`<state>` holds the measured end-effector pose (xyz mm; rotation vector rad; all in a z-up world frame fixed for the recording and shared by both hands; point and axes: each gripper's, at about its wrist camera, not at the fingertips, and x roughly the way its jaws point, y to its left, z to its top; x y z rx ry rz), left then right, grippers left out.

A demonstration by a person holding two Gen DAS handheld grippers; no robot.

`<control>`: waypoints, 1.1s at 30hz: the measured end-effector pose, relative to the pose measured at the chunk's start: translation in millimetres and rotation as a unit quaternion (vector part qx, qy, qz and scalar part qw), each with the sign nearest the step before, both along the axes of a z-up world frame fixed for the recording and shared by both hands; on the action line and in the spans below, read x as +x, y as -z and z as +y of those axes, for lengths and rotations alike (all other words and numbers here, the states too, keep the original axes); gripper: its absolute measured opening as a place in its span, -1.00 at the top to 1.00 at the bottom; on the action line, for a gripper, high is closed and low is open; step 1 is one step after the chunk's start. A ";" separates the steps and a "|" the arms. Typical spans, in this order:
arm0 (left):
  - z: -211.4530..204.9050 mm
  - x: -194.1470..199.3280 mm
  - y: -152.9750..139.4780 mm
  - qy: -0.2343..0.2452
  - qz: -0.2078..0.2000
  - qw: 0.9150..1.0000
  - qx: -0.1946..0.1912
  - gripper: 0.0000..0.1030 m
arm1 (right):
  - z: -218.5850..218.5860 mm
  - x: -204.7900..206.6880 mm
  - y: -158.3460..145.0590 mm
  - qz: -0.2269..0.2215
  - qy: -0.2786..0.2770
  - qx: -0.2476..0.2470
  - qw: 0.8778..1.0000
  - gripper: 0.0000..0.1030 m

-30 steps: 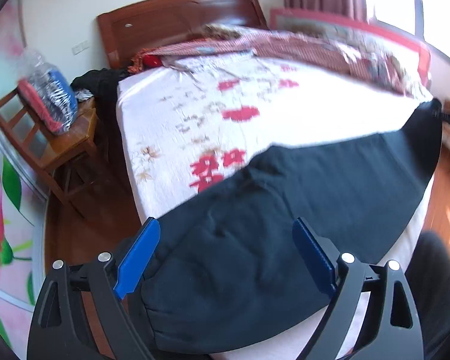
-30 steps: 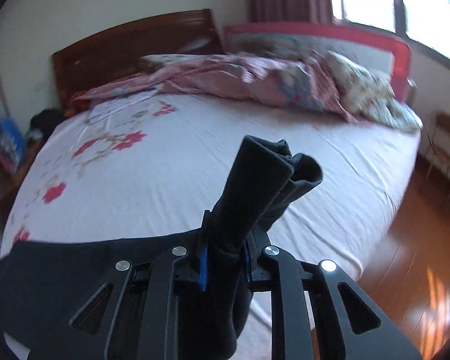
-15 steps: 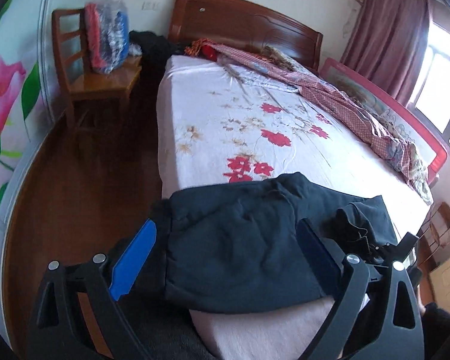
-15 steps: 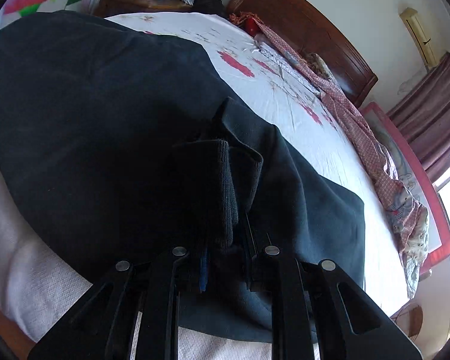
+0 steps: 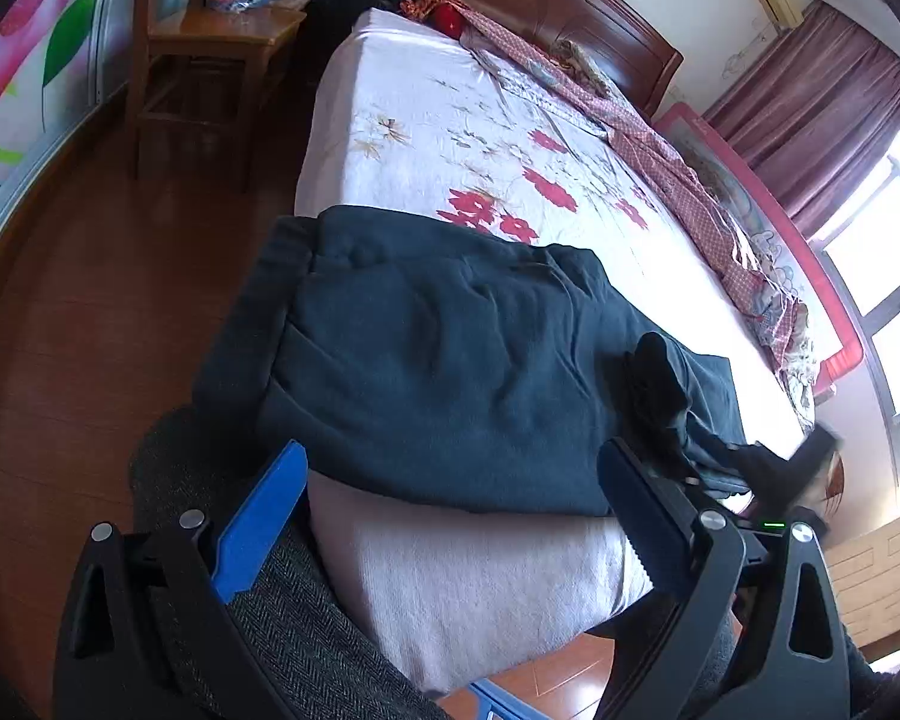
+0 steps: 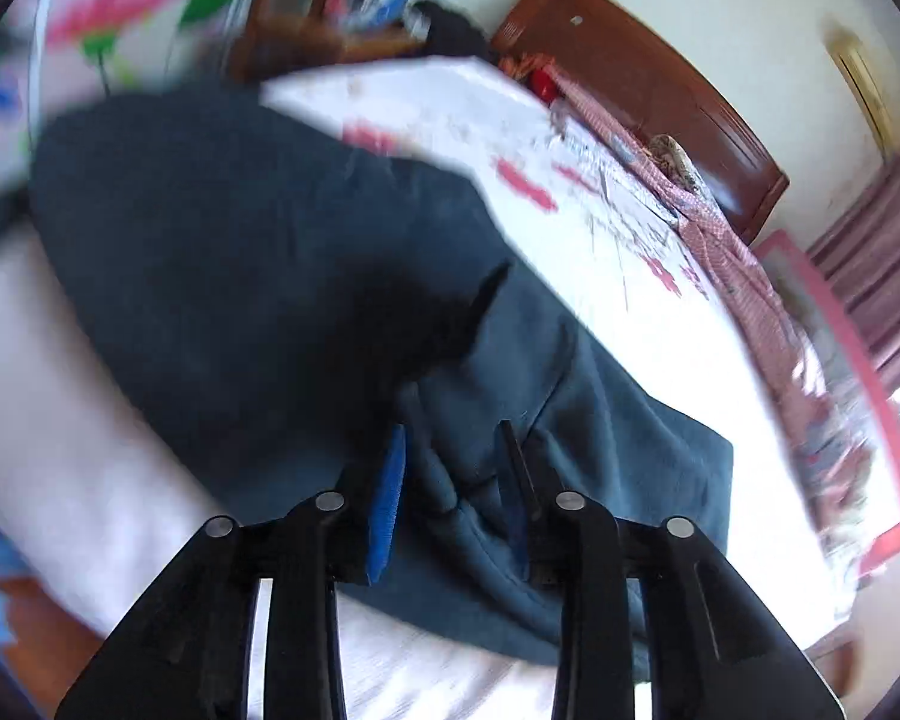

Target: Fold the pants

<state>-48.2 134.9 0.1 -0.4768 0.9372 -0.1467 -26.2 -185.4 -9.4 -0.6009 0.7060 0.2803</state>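
Observation:
Dark navy pants (image 5: 450, 360) lie folded over on the near end of the bed (image 5: 450, 138), the waistband hanging over the left edge. My left gripper (image 5: 450, 498) is open and empty, pulled back below the pants' near edge. My right gripper (image 6: 450, 456) has its jaws parted a little, with folds of the pants (image 6: 270, 252) lying between them; the view is blurred. The cuff end stands up in a dark bunch (image 5: 660, 378) at the right in the left wrist view.
A wooden chair (image 5: 210, 42) with a plastic bag stands left of the bed on the wooden floor. A pink patterned quilt (image 5: 660, 144) runs along the bed's far side. The headboard (image 5: 540, 0) is behind. A grey tweed cloth (image 5: 270, 630) lies under my left gripper.
My right gripper carried the cuff end over onto the pants, then its jaws parted and it pulled back. My left gripper stayed open and drew back from the bed.

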 end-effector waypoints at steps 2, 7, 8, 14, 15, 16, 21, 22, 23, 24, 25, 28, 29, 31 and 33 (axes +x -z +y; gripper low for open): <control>-1.1 0.1 2.7 0.000 0.004 1.000 -0.010 -0.90 | -23.7 1.2 -25.4 -0.014 0.032 0.048 0.998 -0.04; -4.8 -0.1 8.8 -0.004 0.015 1.000 -0.025 -0.90 | -83.4 43.0 -23.4 -0.011 0.165 0.105 0.981 -0.04; -2.4 -1.5 9.3 -0.011 0.014 0.999 -0.029 -0.90 | -78.1 46.7 -10.5 0.006 0.158 0.098 0.983 -0.04; 53.2 -11.3 14.9 -0.089 0.005 0.992 -0.093 -0.90 | -77.5 51.9 15.5 0.057 0.183 0.113 0.975 -0.04; 65.8 -12.1 19.3 -0.100 -0.003 0.988 -0.121 -0.90 | -83.6 49.4 6.7 0.051 0.198 0.131 0.970 -0.04; 80.3 -12.7 27.0 -0.115 -0.011 0.980 -0.161 -0.90 | -86.7 47.2 -1.6 0.052 0.203 0.146 0.967 -0.04; 108.0 -4.2 89.6 -0.167 0.040 0.898 -0.405 -0.90 | -74.2 15.2 -18.5 0.054 0.179 0.159 0.969 -0.04; 99.3 -2.7 99.7 -0.162 0.050 0.878 -0.448 -0.90 | -72.3 14.6 -24.5 0.054 0.177 0.158 0.970 -0.04; 89.6 -2.1 104.5 -0.161 0.062 0.874 -0.454 -0.90 | -72.2 19.8 -30.6 0.060 0.171 0.165 0.969 -0.04; 80.1 -0.6 106.7 -0.158 0.075 0.880 -0.441 -0.90 | -67.5 19.7 -34.2 0.063 0.168 0.171 0.969 -0.04; 70.2 1.5 110.1 -0.151 0.080 0.884 -0.435 -0.90 | -63.5 19.3 -39.6 0.058 0.167 0.173 0.969 -0.04; 62.3 3.8 123.1 -0.181 0.080 0.881 -0.429 -0.90 | -44.3 26.6 -47.3 0.054 0.154 0.176 0.971 -0.04; 61.8 5.7 127.9 -0.187 0.074 0.882 -0.427 -0.90 | -38.6 28.3 -48.1 0.052 0.150 0.175 0.972 -0.04; 62.3 9.6 137.1 -0.214 0.059 0.879 -0.422 -0.90 | -26.5 29.4 -51.4 0.055 0.136 0.169 0.975 -0.04; 62.6 16.3 147.9 -0.234 0.041 0.874 -0.424 -0.90 | -15.5 28.9 -51.7 0.055 0.125 0.161 0.978 -0.04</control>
